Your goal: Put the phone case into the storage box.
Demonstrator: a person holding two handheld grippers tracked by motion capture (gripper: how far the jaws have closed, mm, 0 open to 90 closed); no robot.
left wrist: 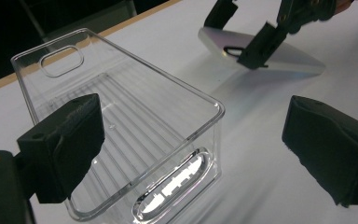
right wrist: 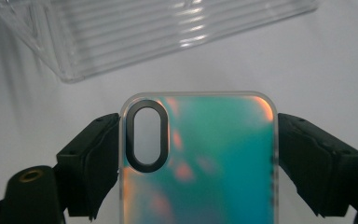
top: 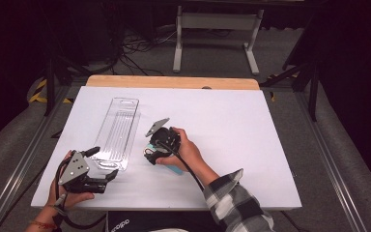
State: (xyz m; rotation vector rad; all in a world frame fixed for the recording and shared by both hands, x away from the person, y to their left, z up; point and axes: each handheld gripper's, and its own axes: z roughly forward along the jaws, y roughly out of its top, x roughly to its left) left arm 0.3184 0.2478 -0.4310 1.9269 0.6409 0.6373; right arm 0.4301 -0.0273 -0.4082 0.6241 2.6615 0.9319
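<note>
Right tongs (right wrist: 191,154) pinching iridescent teal phone case (right wrist: 200,158) at frame centre, seemingly just above white desk (top: 232,125). Left tongs (left wrist: 191,144) spread beside clear ribbed plastic tray (left wrist: 121,121). Next: carry case into tray.

Iridescent teal phone case (right wrist: 205,163) — tilted beside clear tray (right wrist: 135,32).

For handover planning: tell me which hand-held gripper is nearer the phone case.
Right. The right hand-held gripper clamps the phone case; the left hand-held gripper sits apart, by the clear tray.
</note>
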